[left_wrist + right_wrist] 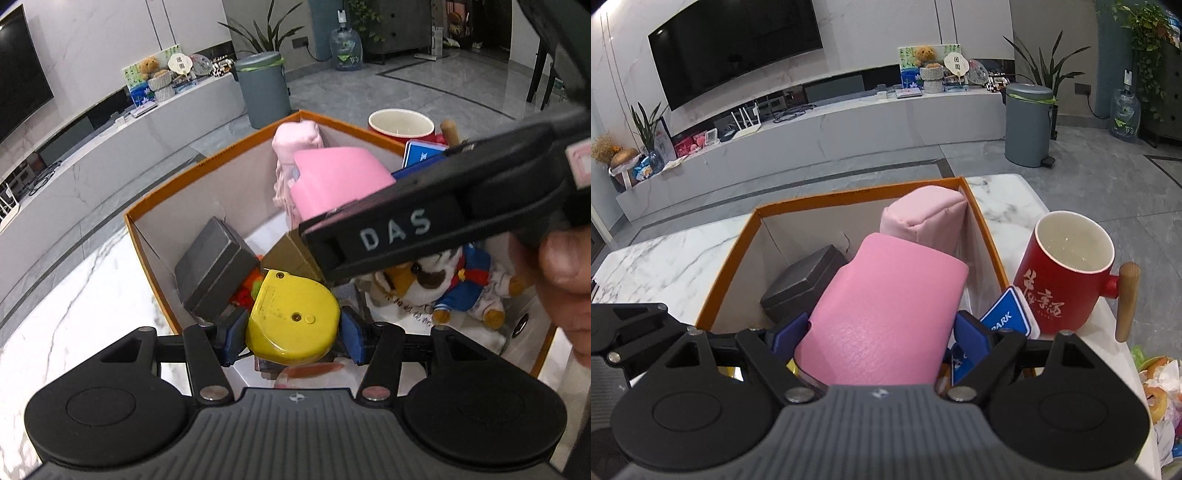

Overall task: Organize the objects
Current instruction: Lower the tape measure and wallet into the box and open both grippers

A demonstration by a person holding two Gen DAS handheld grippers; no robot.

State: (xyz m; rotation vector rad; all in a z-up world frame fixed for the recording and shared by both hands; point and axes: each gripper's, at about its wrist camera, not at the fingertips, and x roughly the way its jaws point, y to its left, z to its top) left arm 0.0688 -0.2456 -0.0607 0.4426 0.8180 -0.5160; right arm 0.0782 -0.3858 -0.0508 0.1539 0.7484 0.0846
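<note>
An orange-rimmed box (982, 225) stands on the marble desk (665, 258), its inner walls pale. Inside, a grey case (801, 284) leans against the left wall, tilted. At the far right corner a soft pink pouch (923, 214) stands upright against the wall. A plush toy (458, 280) in a blue jacket lies on the box floor at the right, and something orange and fuzzy (247, 288) peeks out just beside the grey case. A brown carton (291, 254) sits near the middle, partly hidden.

The left gripper (293, 330) is clamped on a yellow tape measure (291, 317), its blue pads touching both sides, held over the near end of the box, above the contents.

The right gripper (881, 332) is clamped on a pink wallet (886, 310), which reaches forward over the box interior, tilted upward toward the pouch. In the left view the gripper's black body crosses above the plush toy, with a thumb (565, 258) on it.

Outside the box, on the desk to its right, a red mug (1067, 273) with a wooden handle stands upright. A blue card (1004, 317) marked PARK leans between the mug and the box wall, touching the mug's base
</note>
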